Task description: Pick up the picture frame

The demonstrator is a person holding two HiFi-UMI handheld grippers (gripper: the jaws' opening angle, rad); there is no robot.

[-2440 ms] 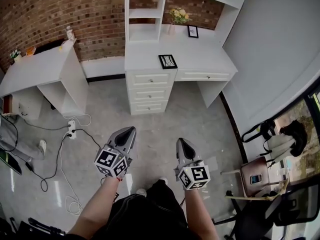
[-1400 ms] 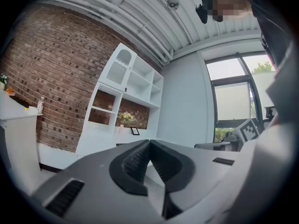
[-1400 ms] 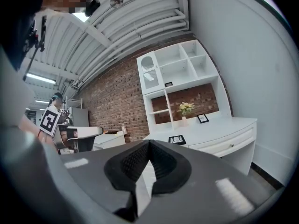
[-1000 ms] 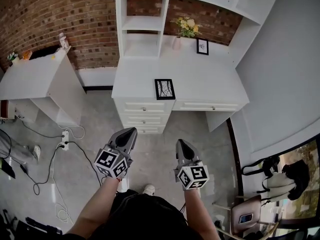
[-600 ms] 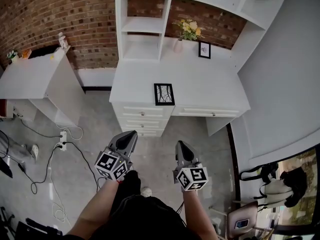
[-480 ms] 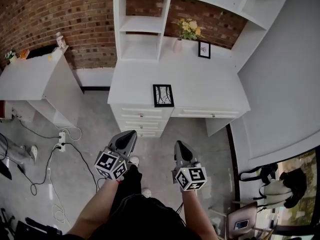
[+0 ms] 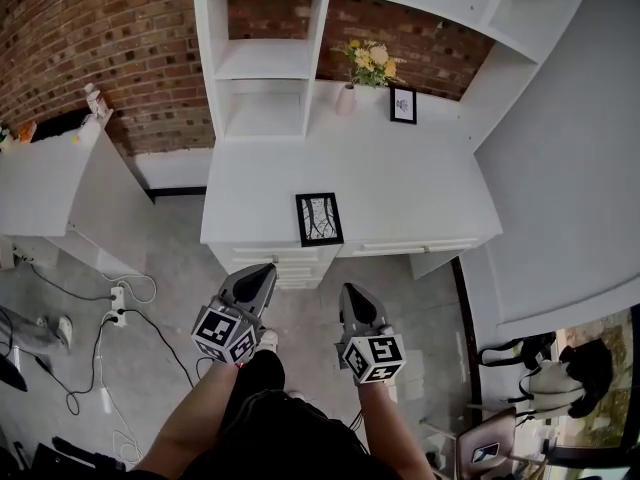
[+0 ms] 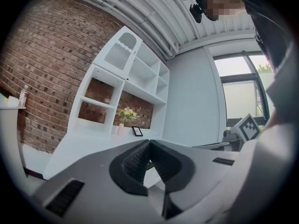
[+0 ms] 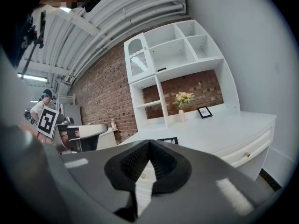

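Black picture frame (image 7: 319,218) is being left untouched near the front edge of the desk (image 7: 420,198), with left gripper (image 7: 264,270) and right gripper (image 7: 348,291) being held closed, empty, well short; grasp not yet started.

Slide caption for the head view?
Left gripper and right gripper, shut, hang short of black picture frame on white desk.

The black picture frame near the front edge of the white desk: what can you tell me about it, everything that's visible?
The picture frame is a small rectangle, taller than wide, with a thin black border that looks plain and matte. It surrounds a white sheet with dark, branch-like lines. It seems to lie flat, or nearly so, on the white desk, close to the front edge and turned slightly askew. Nothing but the desk top touches it, and no other object sits right beside it.
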